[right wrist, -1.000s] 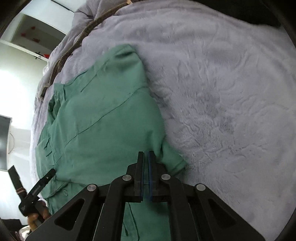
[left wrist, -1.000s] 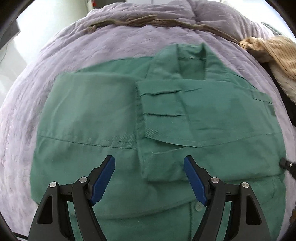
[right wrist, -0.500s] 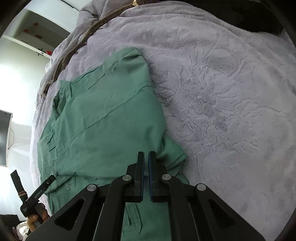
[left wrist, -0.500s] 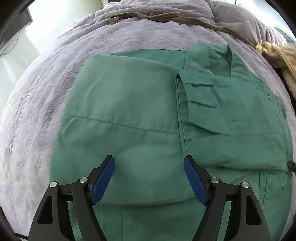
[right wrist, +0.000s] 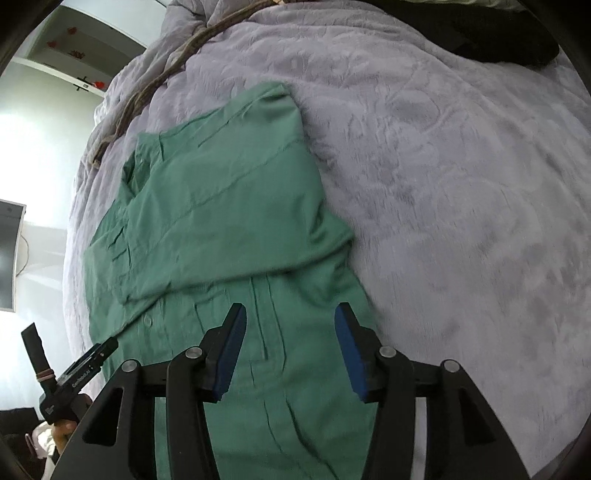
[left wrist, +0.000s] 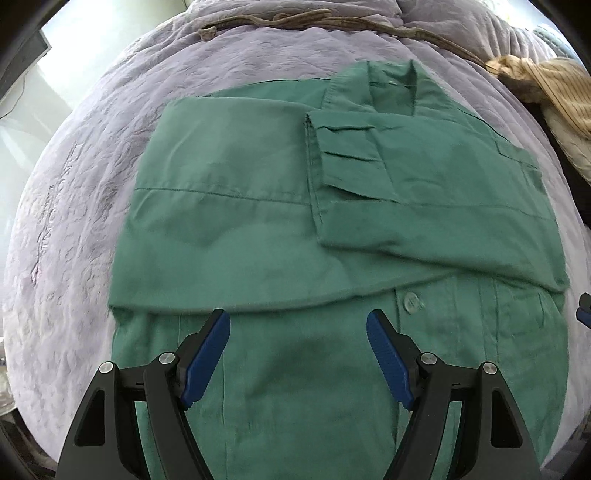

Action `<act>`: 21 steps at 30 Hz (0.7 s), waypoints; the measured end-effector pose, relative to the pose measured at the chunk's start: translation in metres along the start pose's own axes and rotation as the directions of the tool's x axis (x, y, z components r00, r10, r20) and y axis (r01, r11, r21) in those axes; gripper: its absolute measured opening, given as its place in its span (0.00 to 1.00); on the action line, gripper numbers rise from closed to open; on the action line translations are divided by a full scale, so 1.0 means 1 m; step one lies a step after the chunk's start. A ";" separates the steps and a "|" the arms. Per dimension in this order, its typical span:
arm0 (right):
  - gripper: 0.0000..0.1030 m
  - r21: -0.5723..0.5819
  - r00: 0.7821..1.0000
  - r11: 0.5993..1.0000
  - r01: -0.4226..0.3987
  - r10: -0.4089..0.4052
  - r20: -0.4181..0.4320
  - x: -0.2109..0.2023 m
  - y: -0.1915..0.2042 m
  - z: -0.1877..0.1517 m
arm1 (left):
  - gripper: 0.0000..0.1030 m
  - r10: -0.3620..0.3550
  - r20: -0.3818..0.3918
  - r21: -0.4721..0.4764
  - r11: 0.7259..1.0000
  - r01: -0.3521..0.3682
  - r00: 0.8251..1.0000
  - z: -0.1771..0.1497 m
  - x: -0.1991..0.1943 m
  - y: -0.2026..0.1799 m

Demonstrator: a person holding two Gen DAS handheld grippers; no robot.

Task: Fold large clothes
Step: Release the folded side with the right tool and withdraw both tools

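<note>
Green shirt (left wrist: pixel 258 229) lies flat on the bed (left wrist: pixel 74 221), collar toward the far edge, both sleeves folded in across the chest, button placket and lower body showing nearest the cameras. Left hand-held gripper (left wrist: pixel 298 332) is released, jaws wide, holding nothing, hovering over the lower body just below the folded sleeve edge. Right hand-held gripper (right wrist: pixel 290 325) is also released and empty, over the placket area on the shirt's right side near the bed's open stretch. Step in hand is likely the bottom-up fold: each gripper should probably drop to the hem corners, which are out of view below the frames, pinch one layer set cleanly, lift together and carry the hem toward the collar so the crease lands straight. Uneven lift would likely drag the sleeves out of place; fabric looks thin and slippery, so a deep pinch seems wise. Bed cover is a lilac embossed plush quilt (right wrist: pixel 443 166), soft, may bunch under the shirt. A brown cord (left wrist: pixel 295 20) runs along the far edge; a tan striped garment (left wrist: pixel 554 88) sits at the far right corner, a dark cloth (right wrist: pixel 498 33) too. Bright window light on the left, a wall shelf (right wrist: pixel 74 48) with small red items, a dark screen (right wrist: pixel 9 254) on the wall.
</note>
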State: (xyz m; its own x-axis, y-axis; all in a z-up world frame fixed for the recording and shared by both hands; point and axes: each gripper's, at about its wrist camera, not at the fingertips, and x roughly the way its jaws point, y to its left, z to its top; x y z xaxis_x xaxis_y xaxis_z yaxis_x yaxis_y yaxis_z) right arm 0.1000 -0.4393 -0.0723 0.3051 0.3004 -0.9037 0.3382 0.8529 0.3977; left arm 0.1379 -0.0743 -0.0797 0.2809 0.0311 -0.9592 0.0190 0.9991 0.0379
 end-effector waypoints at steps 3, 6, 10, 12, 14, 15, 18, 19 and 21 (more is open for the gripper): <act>0.64 -0.012 1.000 1.000 -0.001 0.000 -0.029 -0.005 -0.002 -0.011 | 0.75 0.014 -0.022 0.010 1.000 -0.014 1.000 -0.010 -0.010 -0.003; 0.65 -0.023 0.998 1.000 0.000 -0.002 -0.065 -0.010 -0.004 -0.022 | 0.75 0.027 -0.031 0.011 1.000 -0.027 0.999 -0.019 -0.020 -0.008; 0.69 -0.039 0.994 0.999 -0.012 0.008 -0.109 -0.016 -0.006 -0.034 | 0.75 0.043 -0.050 -0.012 0.999 -0.043 0.998 -0.030 -0.032 -0.008; 0.69 -0.048 0.992 0.999 -0.016 0.010 -0.122 -0.019 -0.006 -0.040 | 0.77 0.041 -0.065 -0.033 0.999 -0.043 0.997 -0.038 -0.039 -0.008; 0.69 -0.057 0.990 0.998 -0.021 0.013 -0.142 -0.019 -0.006 -0.045 | 0.94 0.044 -0.075 -0.049 0.998 -0.047 0.996 -0.045 -0.044 -0.006; 0.69 -0.062 0.988 0.998 -0.026 0.016 -0.155 -0.019 -0.007 -0.049 | 0.97 0.049 -0.070 -0.059 0.997 -0.054 0.996 -0.050 -0.048 -0.005; 0.69 -0.082 0.981 0.996 -0.029 0.012 -0.191 -0.017 -0.005 -0.061 | 0.97 0.091 -0.082 -0.065 0.993 -0.097 0.992 -0.069 -0.058 -0.005; 0.69 -0.088 0.979 0.996 -0.031 0.012 -0.203 -0.016 -0.005 -0.065 | 0.97 0.106 -0.088 -0.068 0.991 -0.112 0.990 -0.075 -0.060 -0.003; 0.69 -0.095 0.975 0.995 -0.037 0.016 -0.220 -0.014 -0.002 -0.073 | 0.97 0.112 -0.105 -0.084 0.989 -0.121 0.988 -0.089 -0.066 0.003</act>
State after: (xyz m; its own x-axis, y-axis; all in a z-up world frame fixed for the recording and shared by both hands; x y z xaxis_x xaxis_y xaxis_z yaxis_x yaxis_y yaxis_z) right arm 0.0296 -0.4143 -0.0718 0.1069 0.4002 -0.9102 0.2401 0.8779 0.4142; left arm 0.0339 -0.0704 -0.0410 0.1786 0.1453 -0.9731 -0.0958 0.9869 0.1298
